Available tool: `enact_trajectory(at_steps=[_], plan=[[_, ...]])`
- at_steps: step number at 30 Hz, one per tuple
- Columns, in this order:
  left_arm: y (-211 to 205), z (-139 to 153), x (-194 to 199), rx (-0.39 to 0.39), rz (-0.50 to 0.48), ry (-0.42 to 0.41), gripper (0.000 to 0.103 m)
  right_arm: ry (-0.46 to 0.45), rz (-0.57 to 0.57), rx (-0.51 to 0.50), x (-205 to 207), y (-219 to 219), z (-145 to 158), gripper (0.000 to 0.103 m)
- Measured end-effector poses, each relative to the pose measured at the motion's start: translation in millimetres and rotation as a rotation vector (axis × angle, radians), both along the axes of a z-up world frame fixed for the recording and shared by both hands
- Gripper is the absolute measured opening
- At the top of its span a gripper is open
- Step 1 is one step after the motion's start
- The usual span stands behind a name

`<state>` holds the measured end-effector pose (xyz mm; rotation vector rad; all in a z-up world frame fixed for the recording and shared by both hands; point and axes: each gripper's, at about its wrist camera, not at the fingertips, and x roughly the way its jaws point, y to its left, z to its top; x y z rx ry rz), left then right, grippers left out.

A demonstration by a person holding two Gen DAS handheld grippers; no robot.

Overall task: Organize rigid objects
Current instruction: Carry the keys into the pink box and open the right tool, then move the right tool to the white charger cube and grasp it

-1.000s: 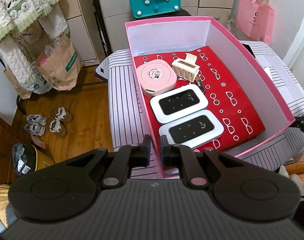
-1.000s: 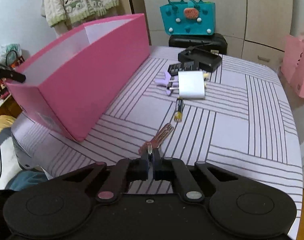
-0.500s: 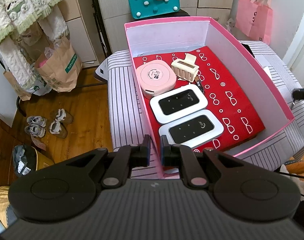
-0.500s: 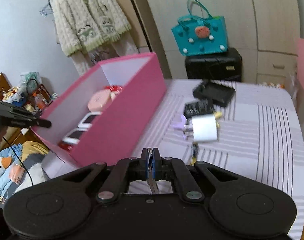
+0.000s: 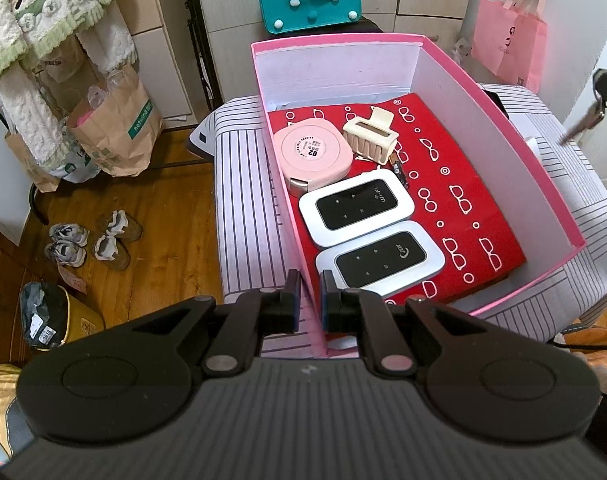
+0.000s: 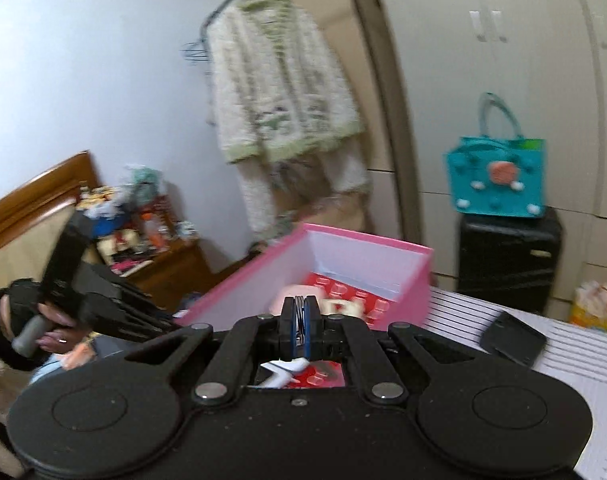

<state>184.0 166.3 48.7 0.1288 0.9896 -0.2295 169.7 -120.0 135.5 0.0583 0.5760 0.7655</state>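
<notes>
Lifted off the striped cloth, my right gripper clamps the metal key bunch, open pink cardboard box just ahead-below; left gripper pinches its near wall.

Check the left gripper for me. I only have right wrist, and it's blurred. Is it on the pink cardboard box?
Observer: Yes. The left gripper is shut on the pink cardboard box, on its left wall at the near end.
Operator: Room inside for the keys?
Observer: The right half of the red patterned liner is bare. The two white pocket routers, pink round case and cream hair claw fill the left.
</notes>
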Motion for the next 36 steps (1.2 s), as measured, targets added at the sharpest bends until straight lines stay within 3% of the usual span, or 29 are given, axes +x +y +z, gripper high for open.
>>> enact_trajectory(at_steps=[7,13,17,19,22,27,31,36], plan=[[1,0,0,-0.002,0.003,0.000,0.009,0.076,0.120,-0.032,17,41,-26,0.005],[3,-1,0,-0.002,0.010,-0.002,0.009,0.143,0.130,-0.138,40,73,-57,0.005],[1,-1,0,-0.003,0.018,-0.003,0.009,0.135,0.123,-0.266,47,90,-75,0.005],[1,-1,-1,-0.005,0.024,-0.007,0.009,0.152,0.156,-0.279,48,94,-80,0.006],[2,0,-1,-0.014,0.036,-0.012,0.009,0.236,0.186,-0.188,56,80,-75,0.013],[4,0,-2,-0.027,0.045,-0.012,0.009,0.227,0.154,-0.047,52,36,-52,0.013],[3,-1,-2,-0.028,0.049,-0.015,0.009,0.198,0.066,-0.024,41,2,-43,0.013],[2,-2,-1,-0.033,0.058,-0.018,0.009,0.186,-0.130,-0.059,34,-47,-53,0.018]])
